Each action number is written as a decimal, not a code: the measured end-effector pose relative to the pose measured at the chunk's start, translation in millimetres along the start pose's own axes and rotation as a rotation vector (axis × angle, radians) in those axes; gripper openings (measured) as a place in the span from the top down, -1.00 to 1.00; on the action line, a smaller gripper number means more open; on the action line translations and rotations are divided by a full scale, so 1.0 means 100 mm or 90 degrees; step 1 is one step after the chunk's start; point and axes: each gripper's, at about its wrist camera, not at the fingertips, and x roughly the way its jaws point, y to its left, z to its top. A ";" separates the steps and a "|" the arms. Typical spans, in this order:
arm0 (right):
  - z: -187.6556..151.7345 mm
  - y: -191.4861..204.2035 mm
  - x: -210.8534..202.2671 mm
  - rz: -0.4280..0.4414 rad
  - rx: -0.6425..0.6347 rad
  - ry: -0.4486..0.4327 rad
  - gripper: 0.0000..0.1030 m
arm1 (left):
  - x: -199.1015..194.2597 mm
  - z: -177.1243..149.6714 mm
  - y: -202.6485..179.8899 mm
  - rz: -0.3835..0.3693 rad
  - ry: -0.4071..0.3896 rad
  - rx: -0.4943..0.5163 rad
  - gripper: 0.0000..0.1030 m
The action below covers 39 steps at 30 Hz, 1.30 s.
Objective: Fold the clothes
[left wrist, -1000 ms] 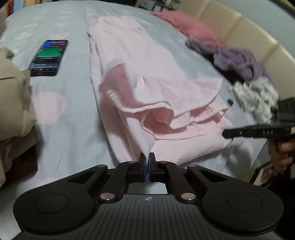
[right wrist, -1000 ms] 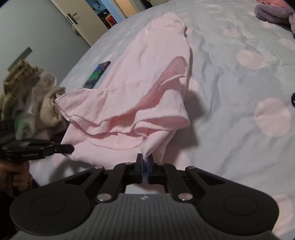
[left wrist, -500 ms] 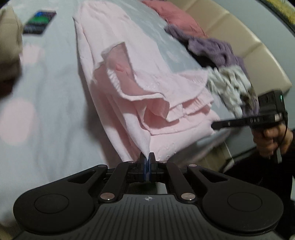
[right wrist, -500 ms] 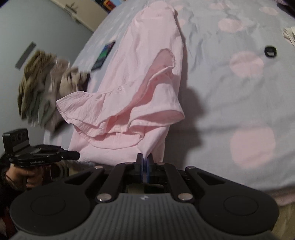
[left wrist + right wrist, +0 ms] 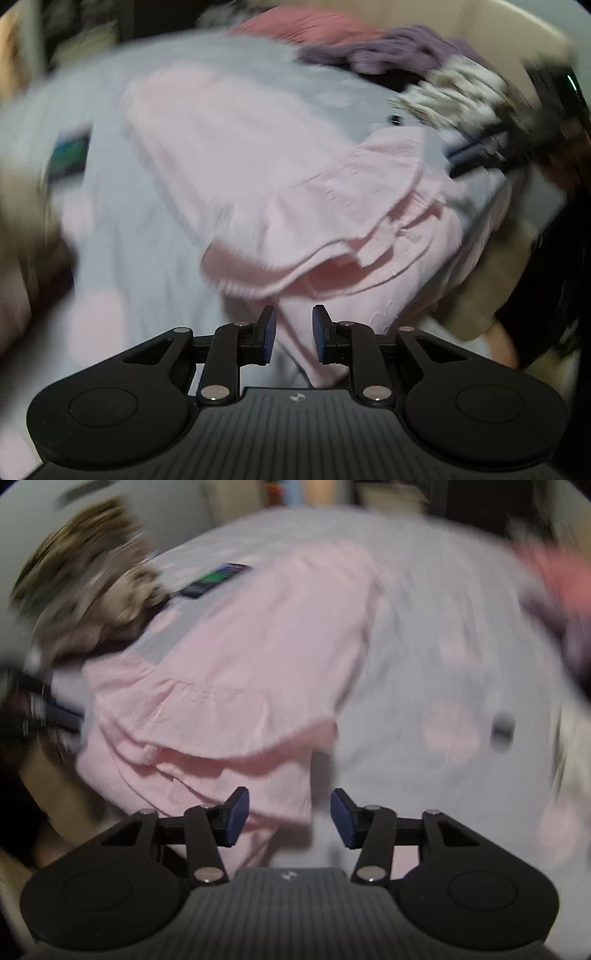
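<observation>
A pink garment [image 5: 280,192] lies folded over itself on the grey bedsheet [image 5: 147,229], its lower layers bunched near the bed's front edge. My left gripper [image 5: 293,338] is open, its jaws apart just before the garment's near edge. In the right wrist view the same pink garment [image 5: 229,686] lies ahead. My right gripper [image 5: 290,821] is open, its left finger [image 5: 236,816] over the cloth's hem. Neither gripper holds cloth. Both views are blurred by motion.
A phone [image 5: 68,157] lies on the sheet left of the garment and shows in the right wrist view [image 5: 216,579]. A beige pile [image 5: 88,598] sits at the left; purple [image 5: 399,55], red [image 5: 303,26] and white clothes [image 5: 454,96] lie at the far right.
Both grippers were shut on the garment's lower corners and have opened and let go. The lifted end has dropped onto the garment. Both cameras are swinging.
</observation>
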 end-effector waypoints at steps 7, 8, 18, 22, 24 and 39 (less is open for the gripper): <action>0.04 0.47 0.05 0.016 -0.344 -0.020 -0.27 | 0.06 0.10 -0.31 -0.022 -0.035 0.274 0.50; 0.03 0.53 0.08 0.019 -0.385 -0.014 -0.27 | 0.12 0.11 -0.32 -0.024 -0.023 0.296 0.50; -0.12 0.98 0.32 0.030 -0.756 0.043 -0.59 | 0.17 -0.08 -0.48 0.018 -0.058 0.508 0.27; -0.14 0.96 0.37 0.012 -0.758 0.039 -0.59 | 0.16 -0.13 -0.54 0.033 -0.090 0.534 0.04; -0.13 0.97 0.39 0.006 -0.755 0.034 -0.59 | 0.18 -0.13 -0.55 0.037 -0.093 0.538 0.04; -0.14 1.06 0.57 -0.012 -0.725 0.020 -0.59 | 0.29 -0.20 -0.66 0.049 -0.102 0.605 0.02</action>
